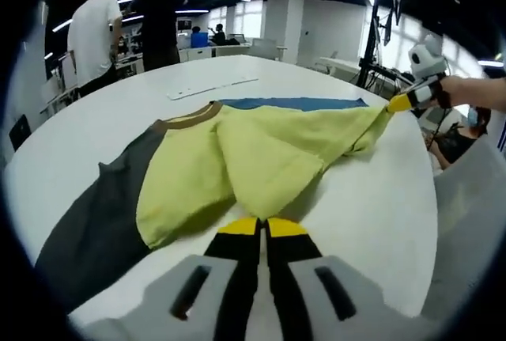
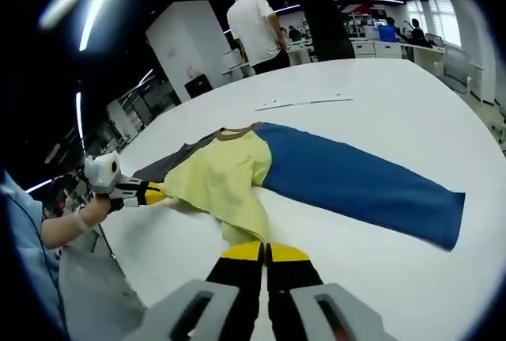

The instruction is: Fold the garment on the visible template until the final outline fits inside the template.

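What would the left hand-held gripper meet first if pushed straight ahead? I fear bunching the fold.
Probably the yellow body of the garment: the left hand-held gripper already pinches its hem.

Tabletop (image 2: pixel 395 104): broad bare white surface beyond and beside garment (image 2: pixel 237 171), open for passage. Blue sleeve (image 2: pixel 356 183) lies flat across near half, grey sleeve (image 1: pixel 103 206) flat on opposite side. Thin strip (image 2: pixel 304 104) lies on far tabletop. Two people (image 2: pixel 257 28) stand past far edge, apart from tabletop.
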Motion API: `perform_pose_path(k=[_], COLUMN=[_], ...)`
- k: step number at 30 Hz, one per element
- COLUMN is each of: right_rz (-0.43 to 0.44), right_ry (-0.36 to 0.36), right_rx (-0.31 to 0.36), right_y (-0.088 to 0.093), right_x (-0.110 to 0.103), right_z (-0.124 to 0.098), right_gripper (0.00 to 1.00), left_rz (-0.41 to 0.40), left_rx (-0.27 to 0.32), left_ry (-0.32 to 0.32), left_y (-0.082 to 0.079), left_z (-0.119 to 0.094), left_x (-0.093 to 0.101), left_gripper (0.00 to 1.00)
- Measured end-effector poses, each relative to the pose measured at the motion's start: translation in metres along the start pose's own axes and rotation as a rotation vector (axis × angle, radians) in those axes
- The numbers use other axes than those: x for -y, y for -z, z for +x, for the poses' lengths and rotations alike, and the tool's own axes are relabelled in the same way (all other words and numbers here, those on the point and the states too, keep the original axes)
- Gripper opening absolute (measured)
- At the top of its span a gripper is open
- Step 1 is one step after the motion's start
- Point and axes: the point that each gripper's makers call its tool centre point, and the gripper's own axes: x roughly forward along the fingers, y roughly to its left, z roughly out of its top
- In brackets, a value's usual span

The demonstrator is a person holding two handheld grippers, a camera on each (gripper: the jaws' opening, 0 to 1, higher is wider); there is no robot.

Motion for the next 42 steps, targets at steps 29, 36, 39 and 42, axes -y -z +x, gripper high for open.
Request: perform_pose_path(k=[29, 36, 39, 42], right_rz=[-0.225, -0.308, -0.342, -0.357], right_ry=[-0.207, -0.219, -0.204, -0.192], right_rx=[-0.233, -0.309, -0.33, -0.338], right_y=[0.061, 0.082, 0.087, 0.088], right_x=[-0.066, -0.067, -0.061, -0.057], right_z=[-0.016, -0.019, -0.02, -0.021], right_gripper=[0.0, 0.0, 0.0, 0.0], left_rz=[0.378, 0.394, 0.407, 0.467], left_rx=[-0.34, -0.463, -0.51, -0.601], left_ry=[0.094, 0.155, 0.168, 0.176], left_y=[0.047, 0.081, 0.09, 0.104], left_z=[-0.122, -0.137, -0.14, -0.145], left_x=[0.03, 0.048, 0.056, 0.06], left_gripper=[0.0, 0.0, 0.0, 0.0])
